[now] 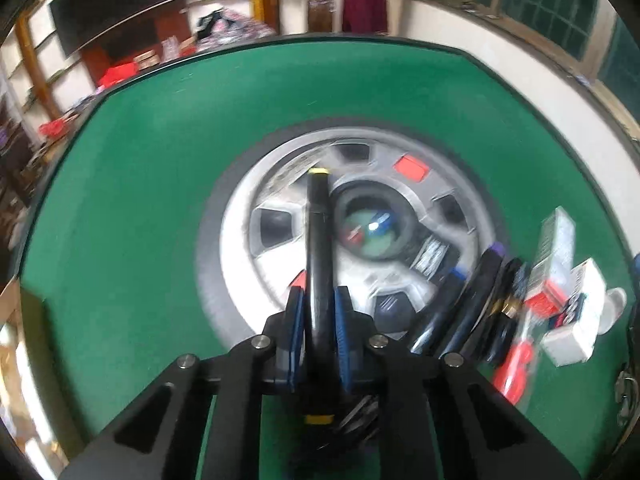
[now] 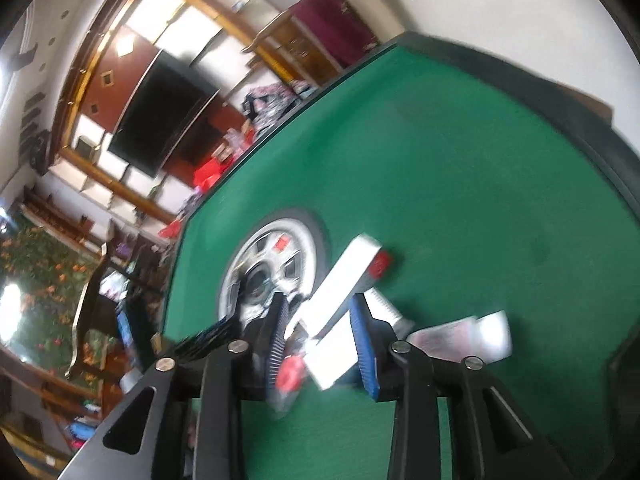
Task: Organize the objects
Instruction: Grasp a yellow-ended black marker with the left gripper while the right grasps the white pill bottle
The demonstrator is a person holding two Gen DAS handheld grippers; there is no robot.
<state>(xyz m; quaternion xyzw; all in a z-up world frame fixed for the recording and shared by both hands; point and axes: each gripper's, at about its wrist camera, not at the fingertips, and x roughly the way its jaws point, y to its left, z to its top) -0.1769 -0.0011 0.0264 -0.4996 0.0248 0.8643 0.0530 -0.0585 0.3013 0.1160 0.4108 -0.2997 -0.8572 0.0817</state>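
My left gripper (image 1: pixel 319 300) is shut on a black marker (image 1: pixel 318 240) with yellow ends, which stands out forward between the blue pads over the silver round hub (image 1: pixel 240 216) of the green table. In the right wrist view, my right gripper (image 2: pixel 319 302) is open around a long white box (image 2: pixel 344 280) with a red end. The box lies slanted between the pads, near the right pad, with a gap to the left one. A small red item (image 2: pixel 290 372) sits low between the jaws, blurred.
Right of the hub lies a pile of dark pens (image 1: pixel 476 300), a red-handled tool (image 1: pixel 516 368) and white boxes (image 1: pixel 580 312). A silvery packet (image 2: pixel 460 336) lies right of my right gripper. Green felt (image 2: pixel 460 160) stretches to the table's dark rim; room furniture stands beyond.
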